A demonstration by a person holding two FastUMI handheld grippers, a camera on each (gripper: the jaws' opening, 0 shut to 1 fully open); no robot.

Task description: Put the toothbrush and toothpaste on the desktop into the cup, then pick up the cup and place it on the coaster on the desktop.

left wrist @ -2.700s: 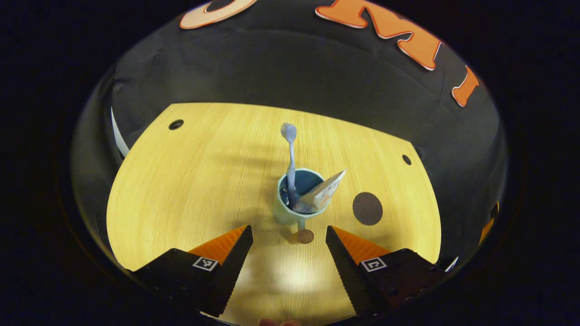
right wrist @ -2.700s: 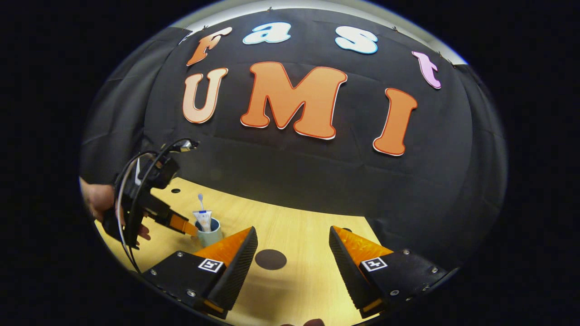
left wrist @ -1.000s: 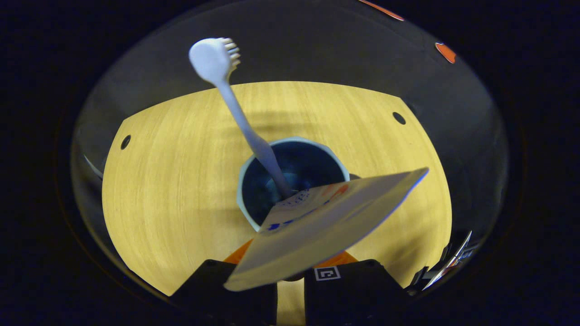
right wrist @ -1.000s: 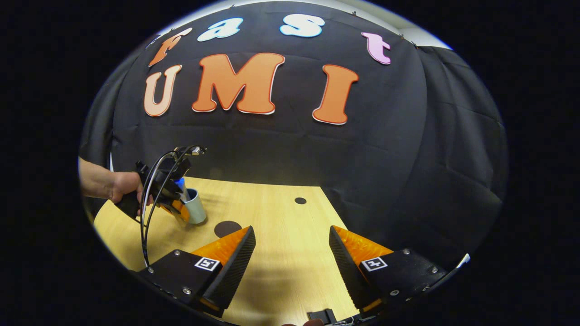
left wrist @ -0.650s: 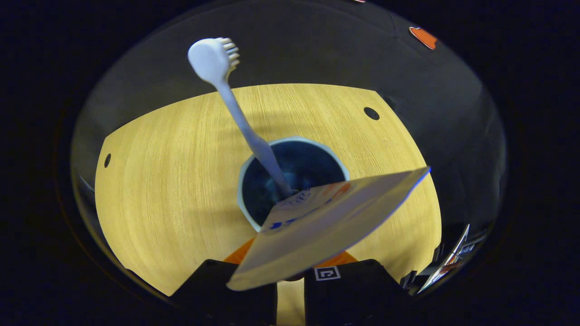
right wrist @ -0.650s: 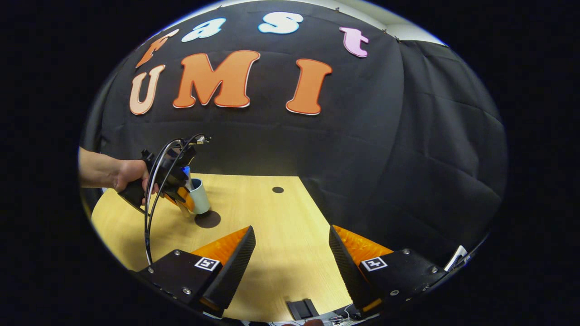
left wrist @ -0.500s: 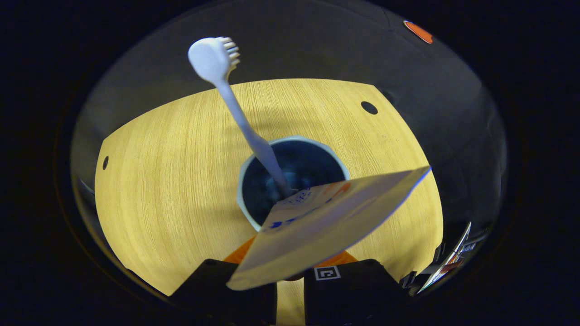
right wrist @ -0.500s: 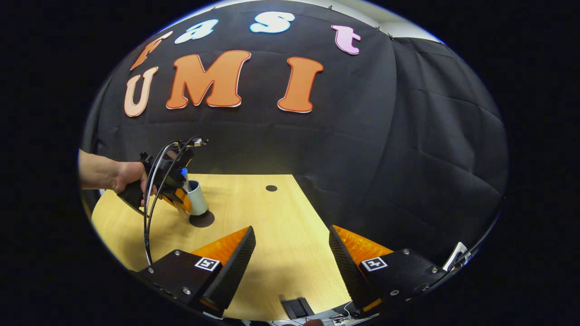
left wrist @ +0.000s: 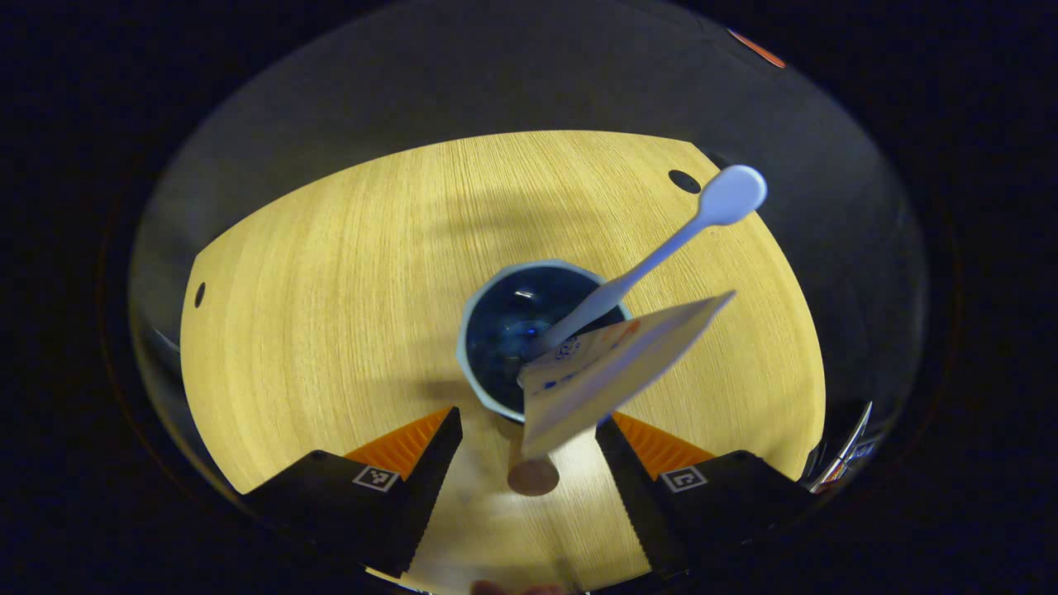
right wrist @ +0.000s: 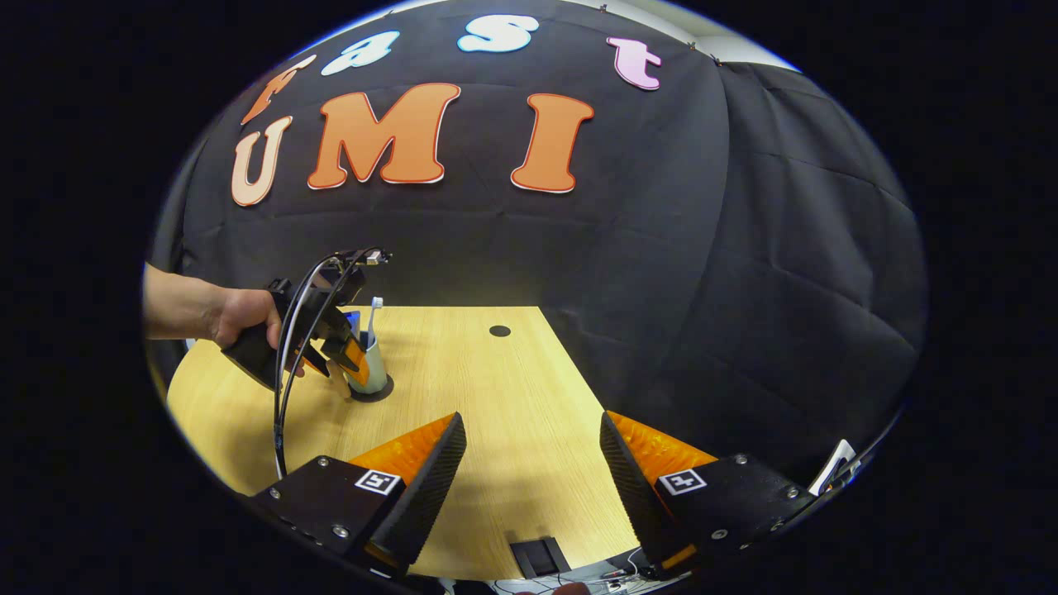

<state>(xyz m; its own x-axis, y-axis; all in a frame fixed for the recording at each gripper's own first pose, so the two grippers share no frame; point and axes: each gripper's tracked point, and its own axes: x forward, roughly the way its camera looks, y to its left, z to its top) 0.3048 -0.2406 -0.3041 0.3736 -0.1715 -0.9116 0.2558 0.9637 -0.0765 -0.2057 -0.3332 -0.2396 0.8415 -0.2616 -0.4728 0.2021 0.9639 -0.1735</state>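
- I am holding my left gripper (left wrist: 525, 430) just in front of the cup (left wrist: 496, 330), and its jaws are standing wide apart, gripping nothing.
- In the left gripper view the cup is sitting on the desktop (left wrist: 331, 289) just beyond my fingertips (left wrist: 442, 426), a little ahead of the gap between them; I cannot tell if anything is touching it.
- The toothbrush (left wrist: 661, 248) is standing in the cup and leaning toward the right side of this view, with its head up over the rim.
- The toothpaste (left wrist: 607, 368) is also standing in the cup, and its flat end is leaning out toward my gripper, reaching over the gap between the fingers.
- A small round knob (left wrist: 532, 478) is showing between my fingers, below the toothpaste.
- In the right gripper view the cup (right wrist: 369, 372) is standing upright on the dark coaster (right wrist: 378, 392), and my hand (right wrist: 244, 314) is holding the left gripper (right wrist: 343, 368) close beside it.
- My right gripper (right wrist: 533, 454) is staying well apart from the cup, over the near part of the desktop (right wrist: 512, 413), with the jaws spread and nothing between them.
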